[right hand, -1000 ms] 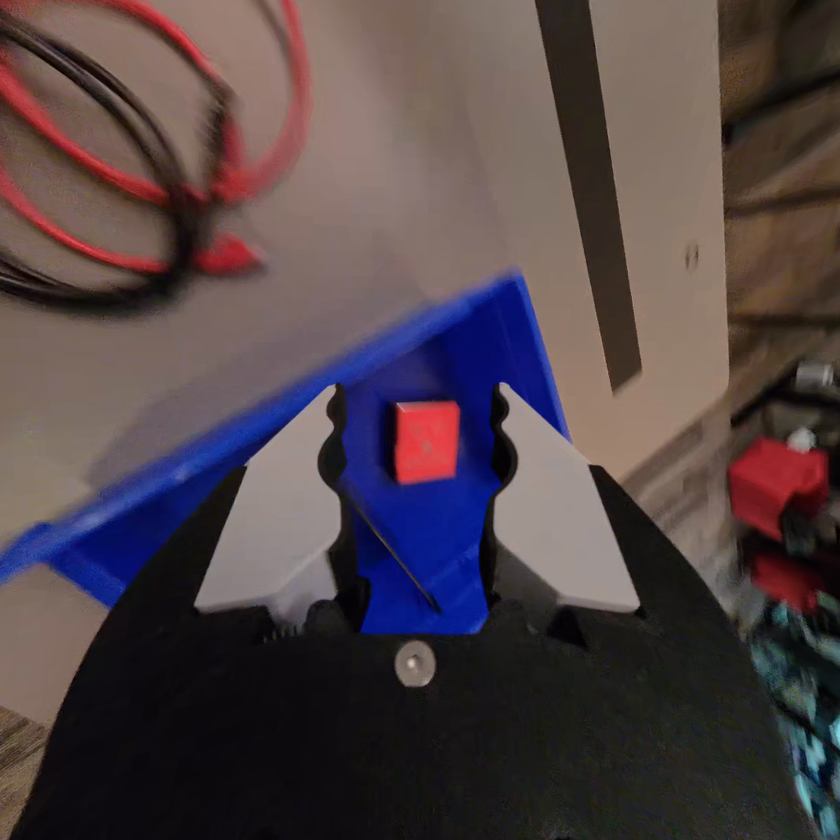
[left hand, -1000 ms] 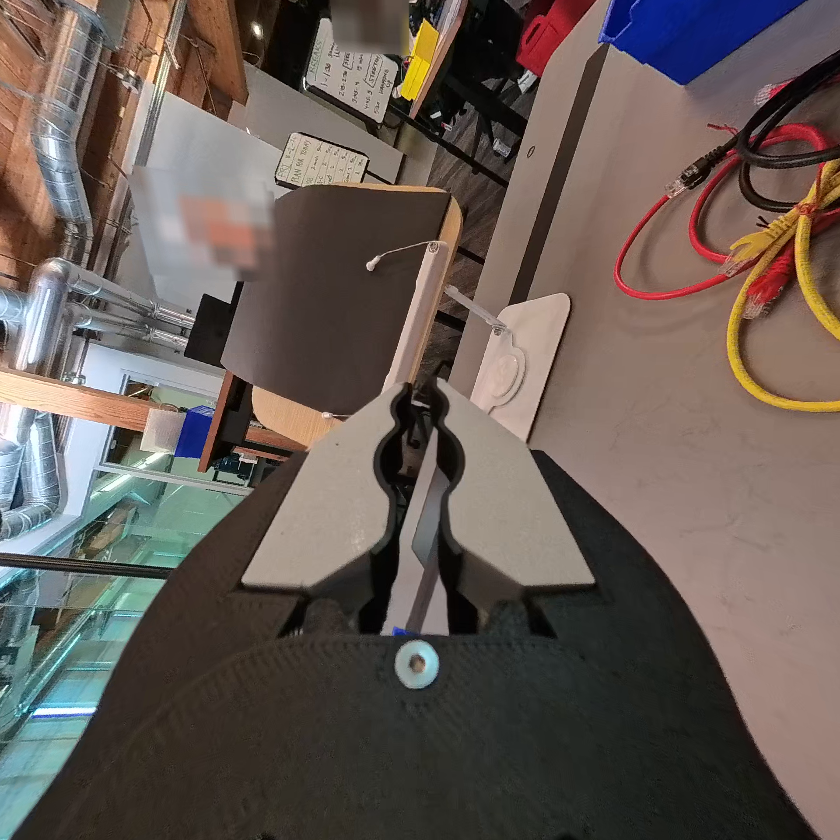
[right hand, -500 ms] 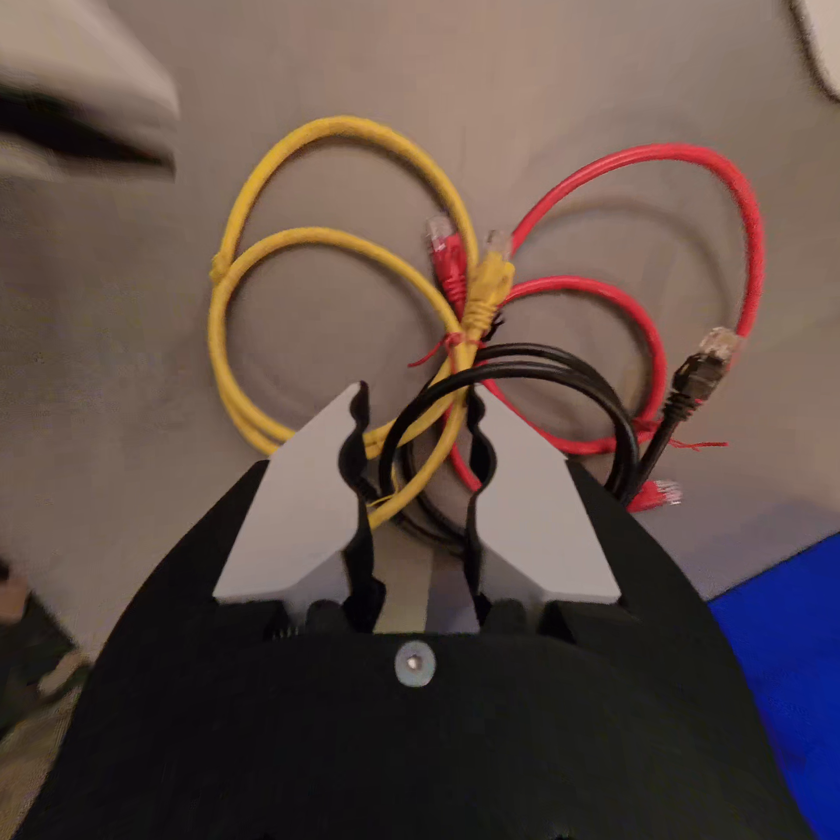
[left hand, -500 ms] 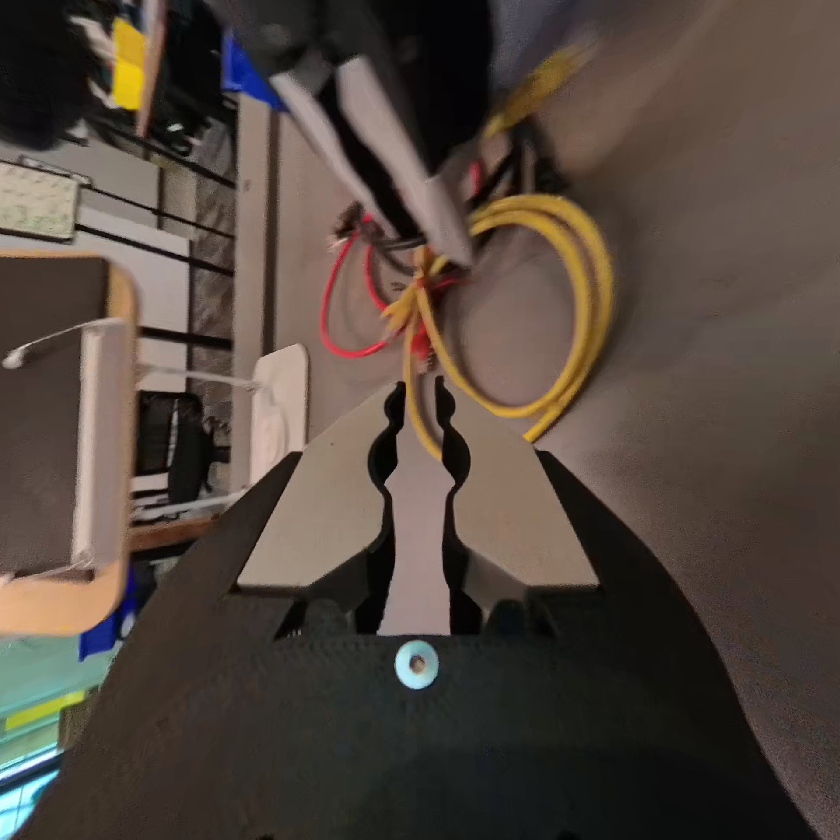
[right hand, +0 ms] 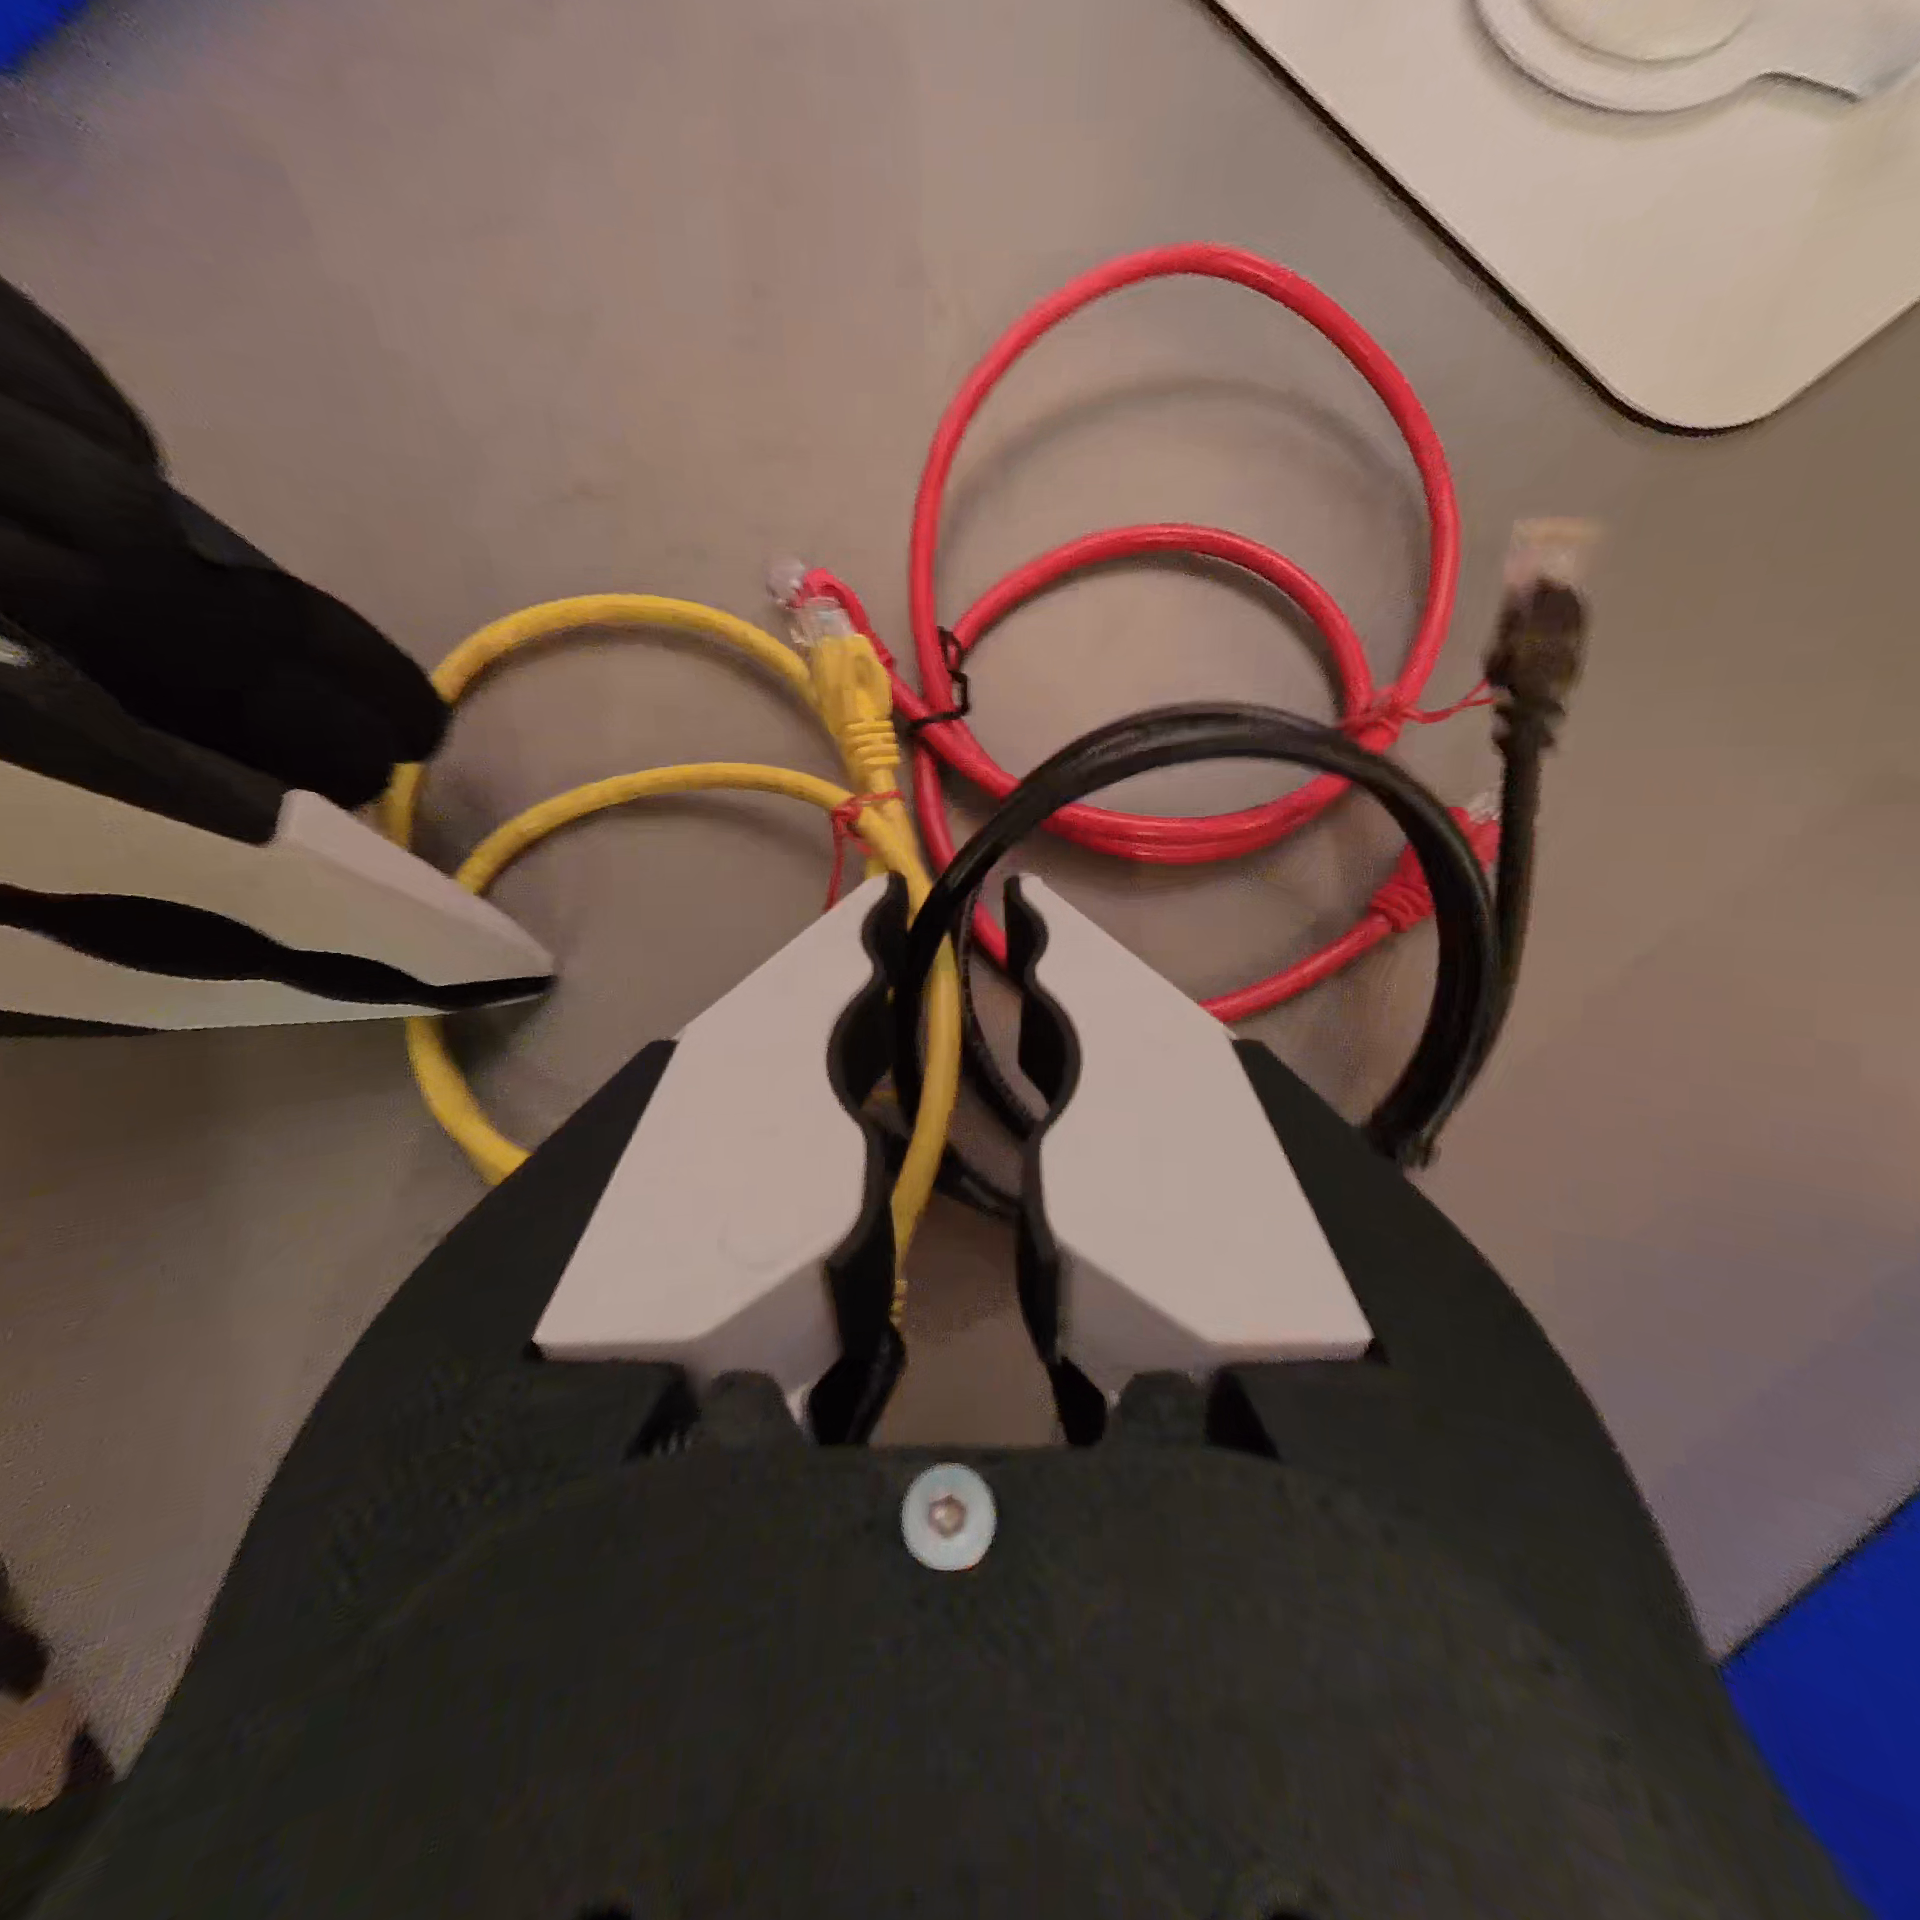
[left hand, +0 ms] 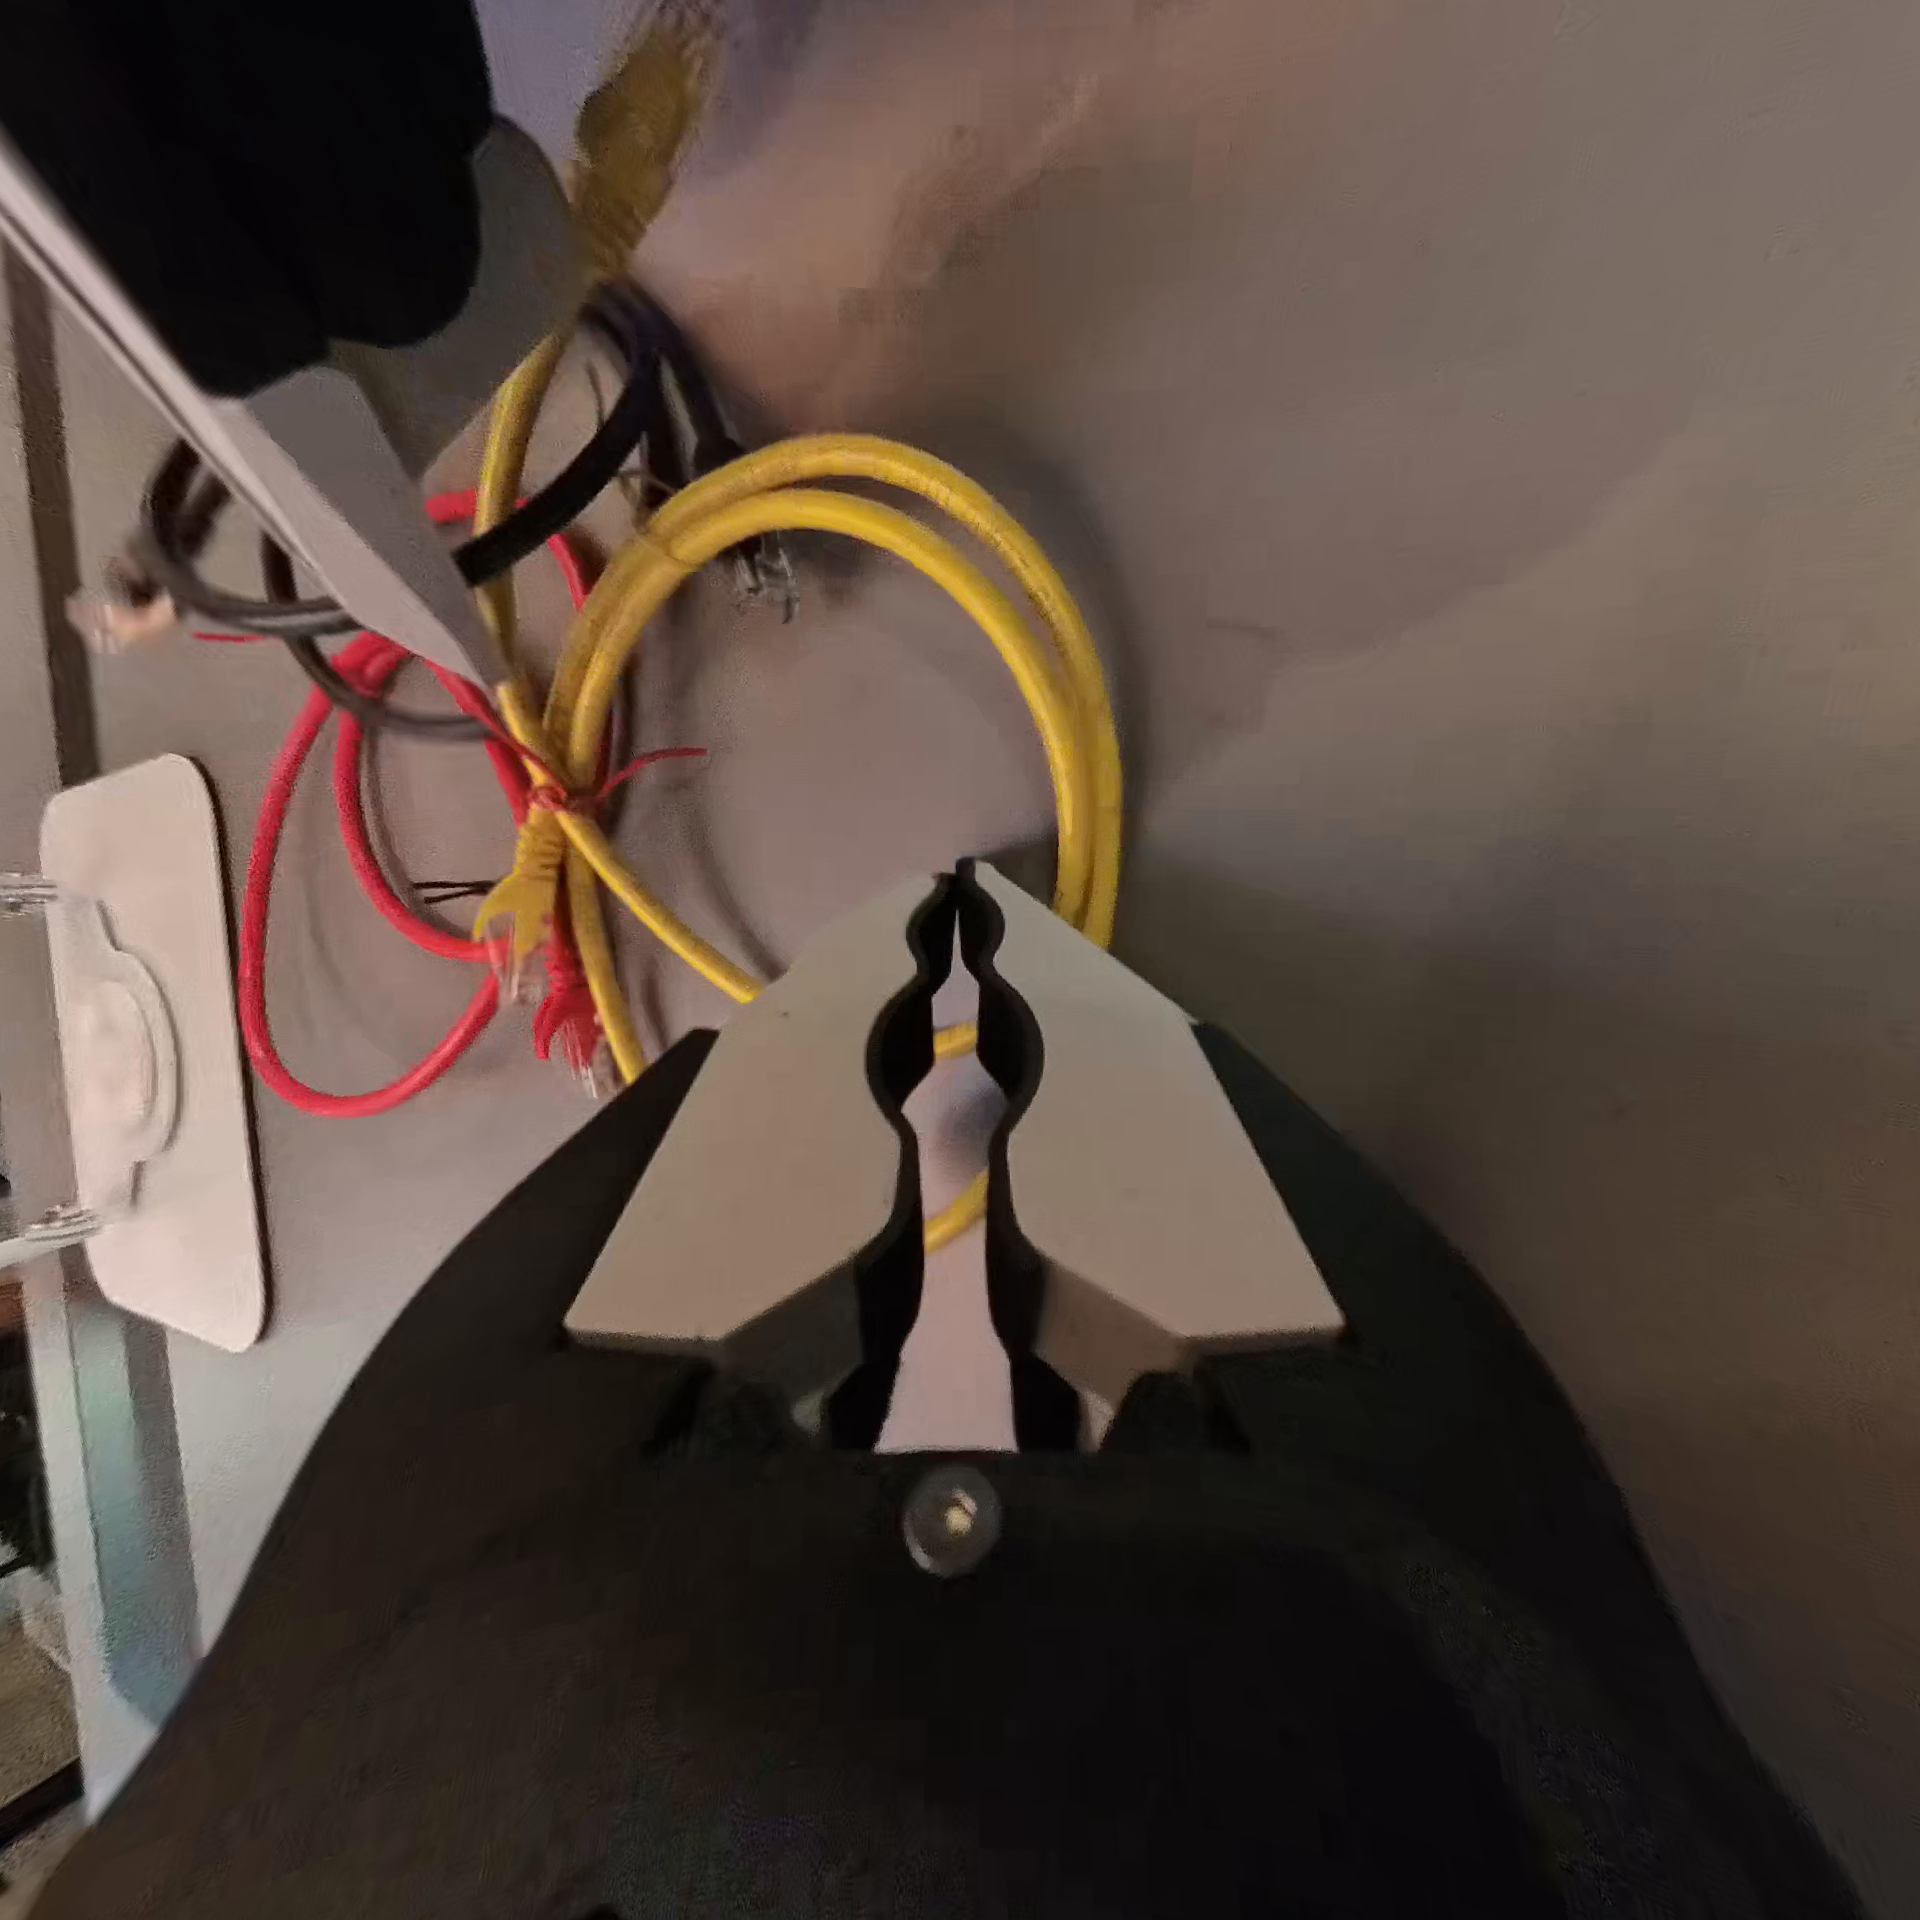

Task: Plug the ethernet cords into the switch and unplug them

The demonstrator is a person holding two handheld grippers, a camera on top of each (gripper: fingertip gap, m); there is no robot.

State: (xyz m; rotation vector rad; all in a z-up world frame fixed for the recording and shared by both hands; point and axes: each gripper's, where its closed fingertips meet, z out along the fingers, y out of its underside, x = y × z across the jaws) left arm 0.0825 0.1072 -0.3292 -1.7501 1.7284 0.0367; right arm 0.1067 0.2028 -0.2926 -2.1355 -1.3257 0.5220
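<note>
Both grippers over a tangle of ethernet cords on the grey table (right hand: 520, 312); no switch in view. Right gripper (right hand: 951, 894) has its jaws apart, straddling the black cord (right hand: 1226, 727) and a strand of the yellow cord (right hand: 623, 613), not pinching either. Left gripper (left hand: 961, 883) has tips together, apparently on nothing, at the yellow coil's edge. Key relation: black cord's loop arches away from the right gripper's tips, its plug (right hand: 1538, 634) off to the right & ahead, long axis roughly parallel to the fingers. Red cord (right hand: 1195, 270) lies beyond. Right gripper is nearer that plug. White plate (right hand: 1558, 260) sits at the far corner.
</note>
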